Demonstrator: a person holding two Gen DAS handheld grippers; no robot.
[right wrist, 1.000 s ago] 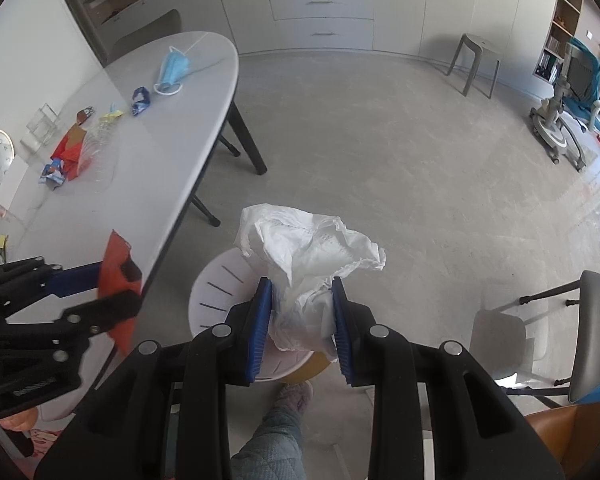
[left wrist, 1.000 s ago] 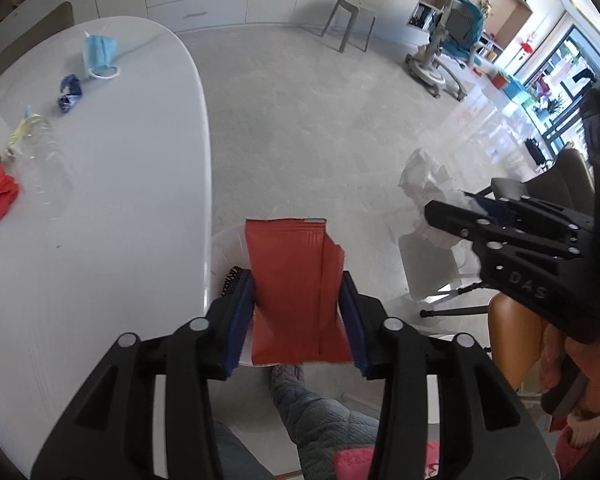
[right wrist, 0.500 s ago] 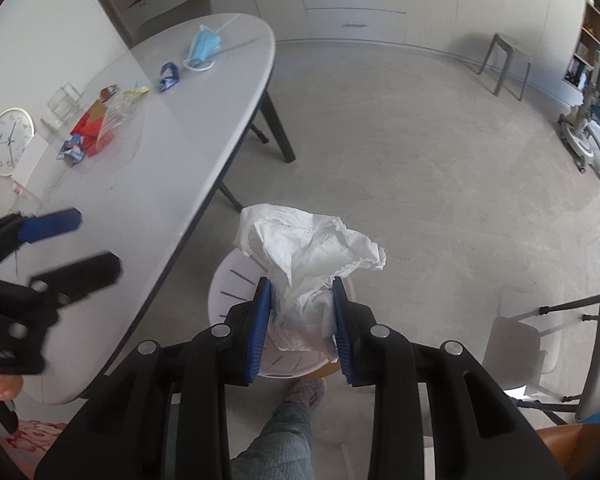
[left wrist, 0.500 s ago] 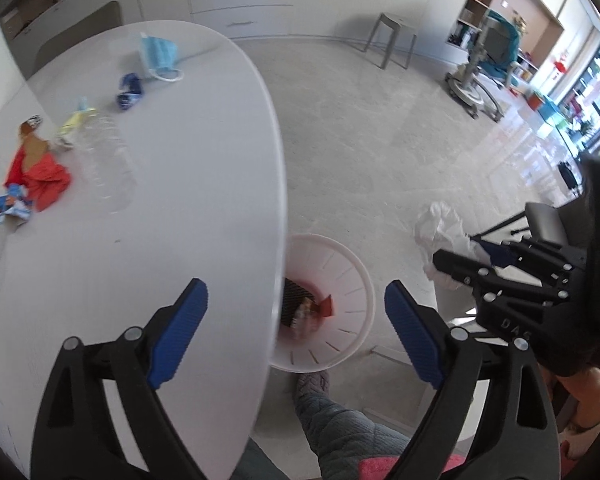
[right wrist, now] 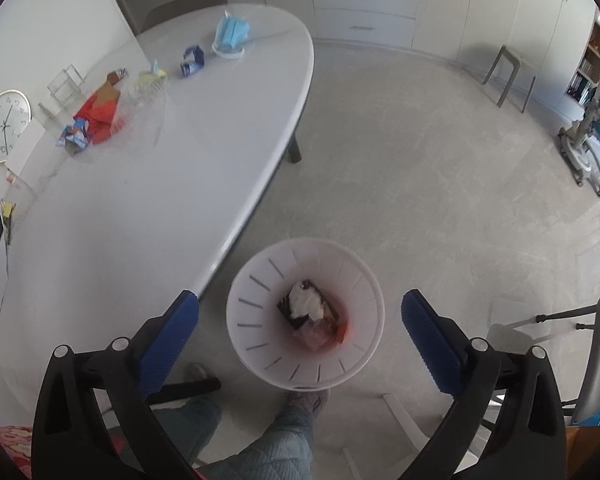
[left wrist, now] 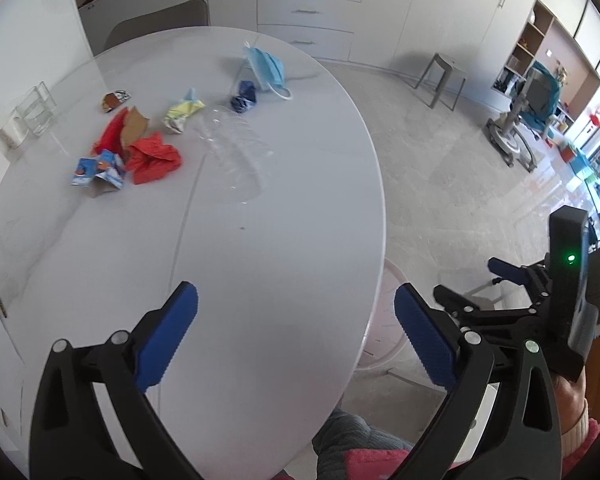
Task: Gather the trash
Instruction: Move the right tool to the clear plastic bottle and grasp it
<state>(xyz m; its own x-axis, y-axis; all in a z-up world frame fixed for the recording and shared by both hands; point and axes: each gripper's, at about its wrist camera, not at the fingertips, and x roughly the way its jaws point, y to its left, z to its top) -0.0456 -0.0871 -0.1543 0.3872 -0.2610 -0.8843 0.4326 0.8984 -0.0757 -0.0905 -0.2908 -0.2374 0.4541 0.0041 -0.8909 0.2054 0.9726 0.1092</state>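
Hand-held gripper (right wrist: 300,316) on right agape over bin (right wrist: 260,344), left hand-held gripper (left wrist: 296,332) agape too; between drops, next fetch wrappers (left wrist: 152,160) ahead on surface (left wrist: 260,240).

one bin (right wrist: 305,256), one face mask (left wrist: 266,68), one clock (right wrist: 4,125), two claws

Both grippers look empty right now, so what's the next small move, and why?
Probably send the left gripper forward over the table toward the clear bottle, the nearest trash. Both grippers are open and empty, the right gripper above the bin with the tissue inside.
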